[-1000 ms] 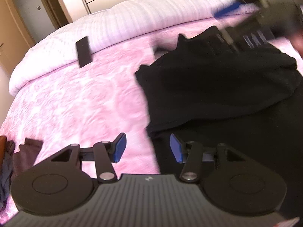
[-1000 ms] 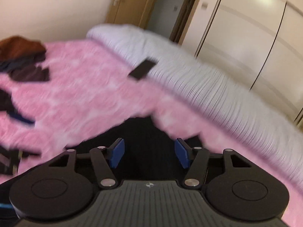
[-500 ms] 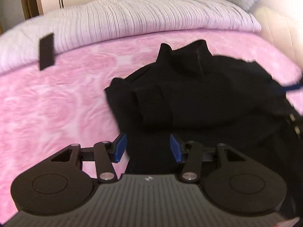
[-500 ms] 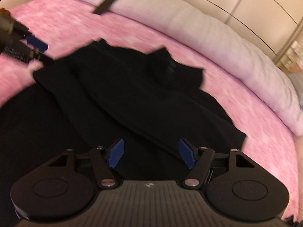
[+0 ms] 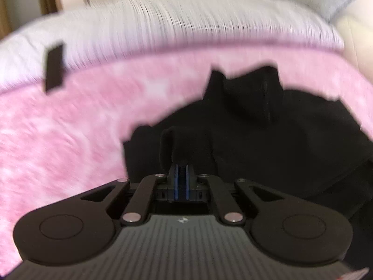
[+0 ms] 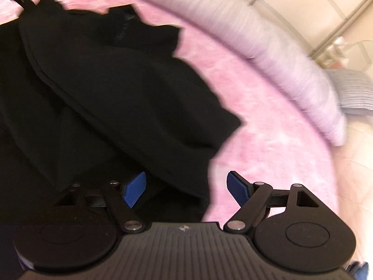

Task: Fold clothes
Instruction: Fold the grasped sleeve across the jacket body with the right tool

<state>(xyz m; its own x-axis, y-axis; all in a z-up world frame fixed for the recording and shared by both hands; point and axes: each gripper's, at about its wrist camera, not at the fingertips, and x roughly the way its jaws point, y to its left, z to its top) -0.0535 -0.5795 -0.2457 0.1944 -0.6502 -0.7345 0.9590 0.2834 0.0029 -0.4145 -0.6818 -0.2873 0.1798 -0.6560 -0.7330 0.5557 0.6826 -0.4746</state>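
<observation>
A black high-collared sweater (image 5: 268,140) lies spread on the pink blanket (image 5: 70,128). My left gripper (image 5: 181,170) is shut at the sweater's near left edge, and a fold of black fabric bunches up right at its tips. In the right wrist view the same sweater (image 6: 116,93) fills the left half. My right gripper (image 6: 186,187) hovers over the sweater's right hem with its jaws opening. The hem's edge lies between the blue pads (image 6: 136,187), which do not press on it.
A ribbed white duvet (image 5: 186,23) runs along the far side of the bed, with a flat black slab (image 5: 54,67) lying on it. A grey pillow (image 6: 354,91) sits at the right end. Cream wardrobe doors (image 6: 303,0) stand behind.
The left jaws closed on the sweater's left edge after moving in toward it. The right gripper swung down to the sweater's right hem and its jaws widened.
</observation>
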